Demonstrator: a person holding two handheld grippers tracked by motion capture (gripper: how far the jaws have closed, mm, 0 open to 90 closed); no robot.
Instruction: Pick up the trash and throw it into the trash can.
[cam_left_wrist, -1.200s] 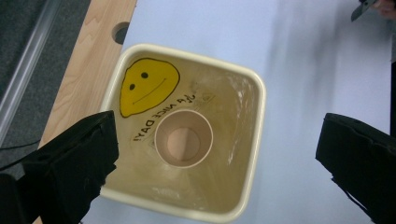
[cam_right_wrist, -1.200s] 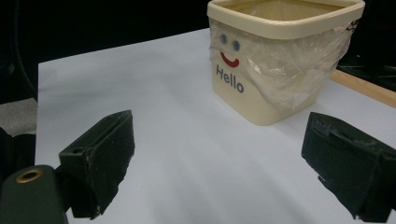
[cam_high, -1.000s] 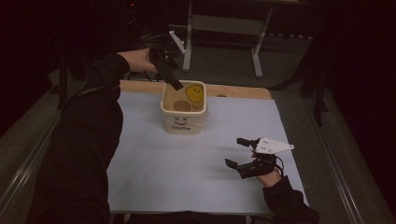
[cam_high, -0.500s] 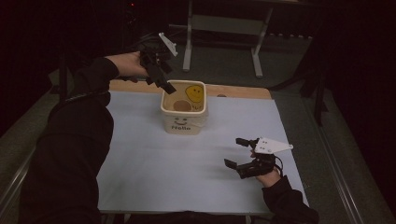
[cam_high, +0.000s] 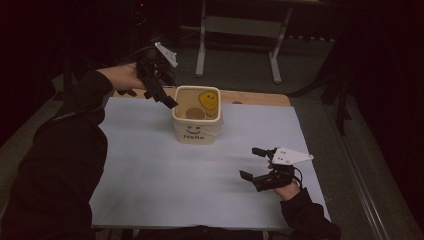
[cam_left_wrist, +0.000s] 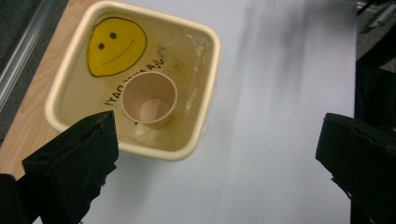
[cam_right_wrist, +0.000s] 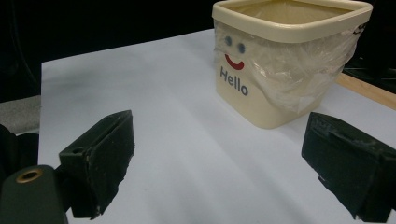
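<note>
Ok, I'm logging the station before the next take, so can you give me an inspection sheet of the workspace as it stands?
Surface: pale blue sheet over a wooden table, flat.
Job's things: cream square plastic tub with a smiley face and "Hello", lined with clear film; a beige paper cup stands upright inside it.
Clutter: nothing seen.
Grippers: left gripper open, raised by the tub's far left corner, empty; right gripper open, low over the sheet near the right edge, empty.
Cables: black cable arching over the left gripper.
Surroundings: dark room, grey floor, metal stand legs behind the table.
</note>
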